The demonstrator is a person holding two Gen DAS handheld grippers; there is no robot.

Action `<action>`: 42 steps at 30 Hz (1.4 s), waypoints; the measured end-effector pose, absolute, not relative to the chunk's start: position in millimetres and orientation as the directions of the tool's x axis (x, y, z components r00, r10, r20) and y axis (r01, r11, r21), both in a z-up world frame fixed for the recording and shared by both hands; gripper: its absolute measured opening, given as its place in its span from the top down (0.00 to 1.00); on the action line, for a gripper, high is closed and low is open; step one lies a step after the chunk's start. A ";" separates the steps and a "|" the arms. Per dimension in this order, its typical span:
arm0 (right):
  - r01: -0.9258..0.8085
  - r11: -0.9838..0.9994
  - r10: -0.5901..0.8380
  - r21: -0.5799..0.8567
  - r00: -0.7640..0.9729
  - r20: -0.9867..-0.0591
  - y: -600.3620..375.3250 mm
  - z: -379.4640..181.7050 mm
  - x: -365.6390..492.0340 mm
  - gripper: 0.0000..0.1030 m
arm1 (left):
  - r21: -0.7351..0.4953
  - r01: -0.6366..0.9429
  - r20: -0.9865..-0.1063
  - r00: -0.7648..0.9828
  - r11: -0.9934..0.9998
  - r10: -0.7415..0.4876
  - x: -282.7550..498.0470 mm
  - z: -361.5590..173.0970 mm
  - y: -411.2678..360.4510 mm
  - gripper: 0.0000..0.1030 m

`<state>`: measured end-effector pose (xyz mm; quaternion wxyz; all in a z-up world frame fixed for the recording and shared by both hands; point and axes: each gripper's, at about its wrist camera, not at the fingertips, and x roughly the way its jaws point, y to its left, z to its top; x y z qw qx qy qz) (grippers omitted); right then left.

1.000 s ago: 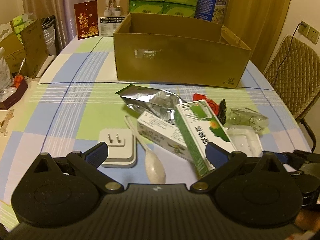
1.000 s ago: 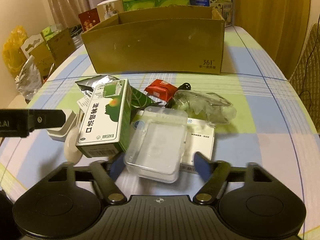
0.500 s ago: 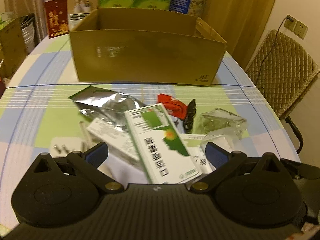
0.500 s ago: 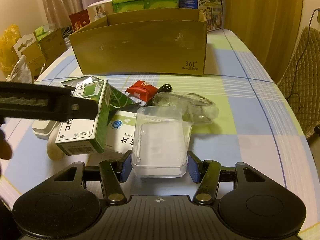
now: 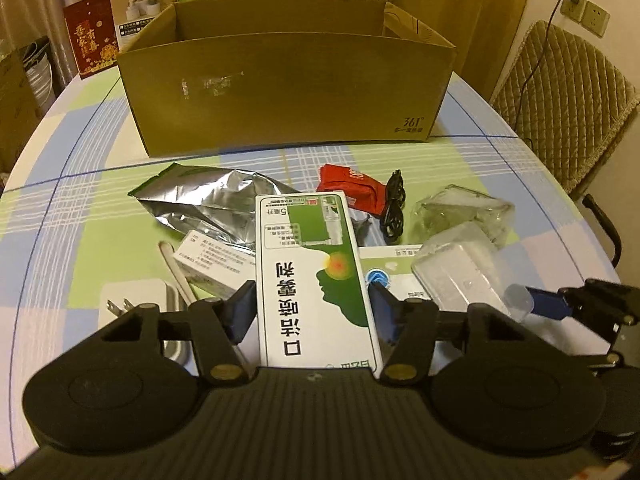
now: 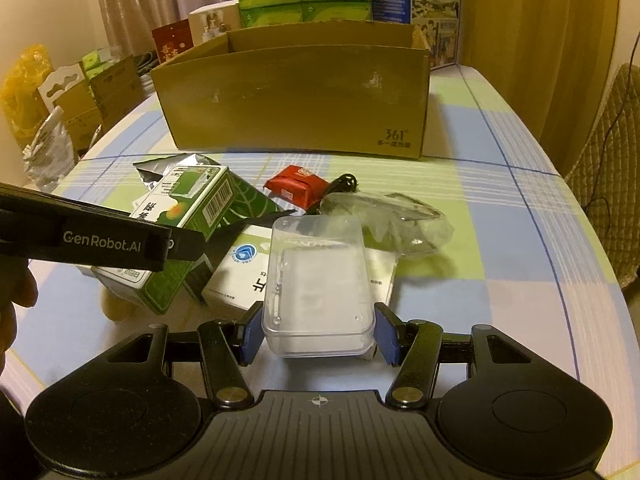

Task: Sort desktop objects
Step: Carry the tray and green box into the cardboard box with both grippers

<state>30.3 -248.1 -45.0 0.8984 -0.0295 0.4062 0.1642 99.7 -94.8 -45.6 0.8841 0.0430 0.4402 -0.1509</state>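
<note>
Medicine box (image 5: pixel 316 276), green and white, lies in the clutter on the tabletop (image 5: pixel 96 220) between my left gripper (image 5: pixel 312 312) fingers, which are closing on its long sides; it looks like light, crushable card, so I'd squeeze gently near its middle. At my right gripper (image 6: pixel 318 332), the fingers flank a clear plastic case (image 6: pixel 318 292), stiff and slick, with the cardboard carton (image 6: pixel 296 100) at twelve o'clock; I cannot tell whether they pinch it.

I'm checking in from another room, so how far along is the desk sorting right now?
Barely started. Nothing looks put away; what shows of the cardboard box interior is bare, its floor hidden. In hand: the left tool is closing around the green and white carton, and the right tool straddles the clear plastic case. Left on the table: foil bag, red packet, black cable, charger plug.
</note>
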 end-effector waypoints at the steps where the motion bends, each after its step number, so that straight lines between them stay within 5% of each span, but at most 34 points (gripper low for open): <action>1: -0.320 0.944 0.270 0.079 0.616 -0.740 -247.7 -45.4 31.6 0.42 | -0.047 0.309 -0.791 0.570 0.950 -0.225 99.9 -45.6 -95.0 0.47; 11: -0.326 0.943 0.261 0.059 0.622 -0.739 -242.7 -50.6 45.2 0.38 | -0.022 0.331 -0.790 0.572 0.943 -0.219 102.4 -46.9 -93.7 0.47; 14: -0.326 0.944 0.258 0.056 0.620 -0.741 -241.5 -50.7 47.6 0.48 | -0.012 0.333 -0.788 0.577 0.943 -0.214 102.5 -47.3 -93.8 0.49; 42: -0.355 0.935 0.273 0.018 0.685 -0.676 -236.5 2.2 31.4 0.48 | -0.032 0.300 -0.744 0.630 0.953 -0.223 86.9 -1.0 -72.3 0.51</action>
